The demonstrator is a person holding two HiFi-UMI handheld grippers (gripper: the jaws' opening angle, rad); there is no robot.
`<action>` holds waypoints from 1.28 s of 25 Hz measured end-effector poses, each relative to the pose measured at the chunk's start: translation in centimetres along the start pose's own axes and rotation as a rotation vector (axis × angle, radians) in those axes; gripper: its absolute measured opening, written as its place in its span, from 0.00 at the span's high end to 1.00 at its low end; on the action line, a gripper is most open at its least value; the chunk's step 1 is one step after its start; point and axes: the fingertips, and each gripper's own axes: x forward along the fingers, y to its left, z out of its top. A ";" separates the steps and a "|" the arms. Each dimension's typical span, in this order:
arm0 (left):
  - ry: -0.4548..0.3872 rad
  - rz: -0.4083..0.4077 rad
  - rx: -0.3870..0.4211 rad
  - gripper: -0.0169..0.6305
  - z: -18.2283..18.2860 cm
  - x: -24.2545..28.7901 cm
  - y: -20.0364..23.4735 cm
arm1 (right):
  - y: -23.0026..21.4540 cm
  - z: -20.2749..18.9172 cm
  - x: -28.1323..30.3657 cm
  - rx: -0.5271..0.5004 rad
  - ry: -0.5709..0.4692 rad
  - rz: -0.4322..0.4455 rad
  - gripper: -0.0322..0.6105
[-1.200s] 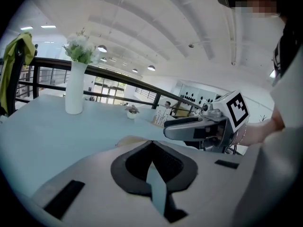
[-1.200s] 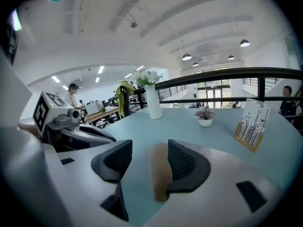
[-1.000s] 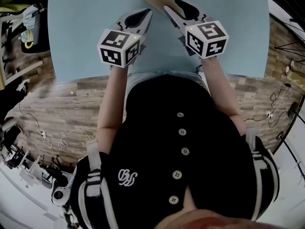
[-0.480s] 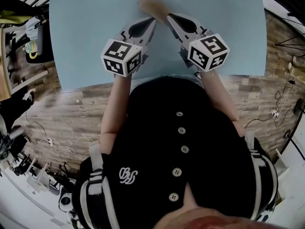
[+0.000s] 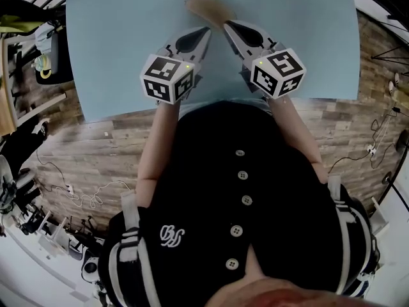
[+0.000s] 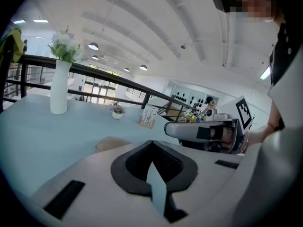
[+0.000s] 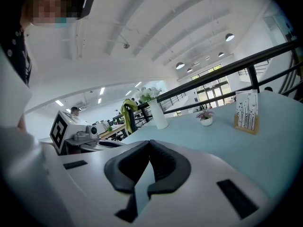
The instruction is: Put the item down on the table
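Note:
A flat tan item (image 5: 208, 6) lies on the light blue table (image 5: 115, 37), just beyond both gripper tips. It also shows low in the left gripper view as a tan item (image 6: 111, 144) ahead of the jaws. My left gripper (image 5: 206, 31) points at it from the near left, jaws shut and empty (image 6: 152, 144). My right gripper (image 5: 226, 25) sits beside it on the right, a little short of the item, jaws shut with nothing between them (image 7: 150, 144). Neither gripper touches the item.
A white vase with flowers (image 6: 59, 86), a small potted plant (image 6: 116, 112) and a card stand (image 6: 148, 117) sit farther out on the table. A black railing (image 6: 94, 72) runs behind the table. The table's near edge (image 5: 211, 101) is against the person's body.
The right gripper's jaws have closed, and it has drawn back a little from the tan item, which stays on the table. The left gripper has shifted slightly.

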 end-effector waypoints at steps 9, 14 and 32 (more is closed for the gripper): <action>-0.001 0.000 -0.009 0.96 -0.4 -0.1 0.4 | 0.2 -0.8 0.4 -0.011 0.026 -0.002 0.93; -0.005 -0.005 -0.012 0.96 -0.6 -0.2 0.9 | 0.1 -1.1 0.8 -0.008 0.027 -0.004 0.93; -0.001 0.005 -0.022 0.96 -1.2 -0.3 1.3 | 0.8 -1.9 1.3 -0.028 0.058 0.018 0.93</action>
